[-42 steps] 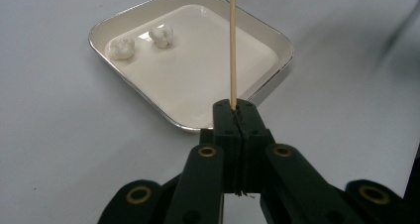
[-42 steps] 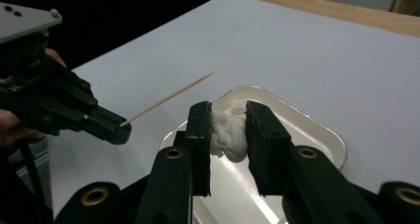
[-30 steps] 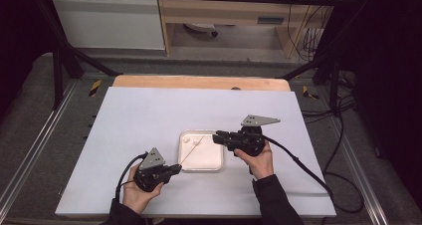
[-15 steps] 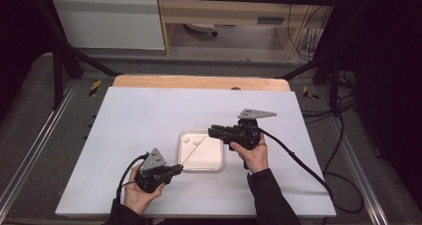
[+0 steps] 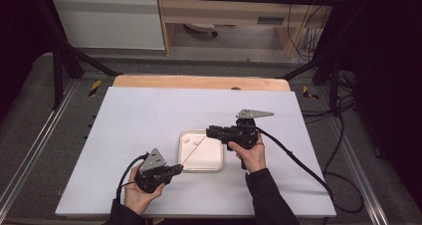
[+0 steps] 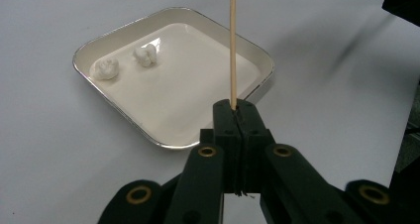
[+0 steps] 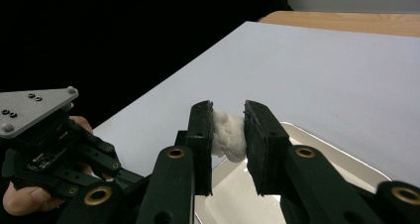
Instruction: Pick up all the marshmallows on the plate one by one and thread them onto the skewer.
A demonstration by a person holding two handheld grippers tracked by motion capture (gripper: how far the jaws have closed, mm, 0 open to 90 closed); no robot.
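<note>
Left claw (image 6: 236,116) clamped on skewer (image 6: 232,45) (pointing straight ahead over tray (image 6: 99,48)); right claw (image 7: 228,130) pinches marshmallow (image 7: 228,133)

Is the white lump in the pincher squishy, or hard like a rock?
Probably squishy: the lump looks puffy and bulges between the right gripper's pads, like a marshmallow. It likely weighs very little for its size. With that lumpy shape, the two others in the tray probably wouldn't roll far if nudged.

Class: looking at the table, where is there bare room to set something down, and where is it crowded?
Free: the white tabletop beyond the tray, up to the wooden edge, and both side margins. Crowded: around the tray, where the left gripper and right gripper work.
</note>
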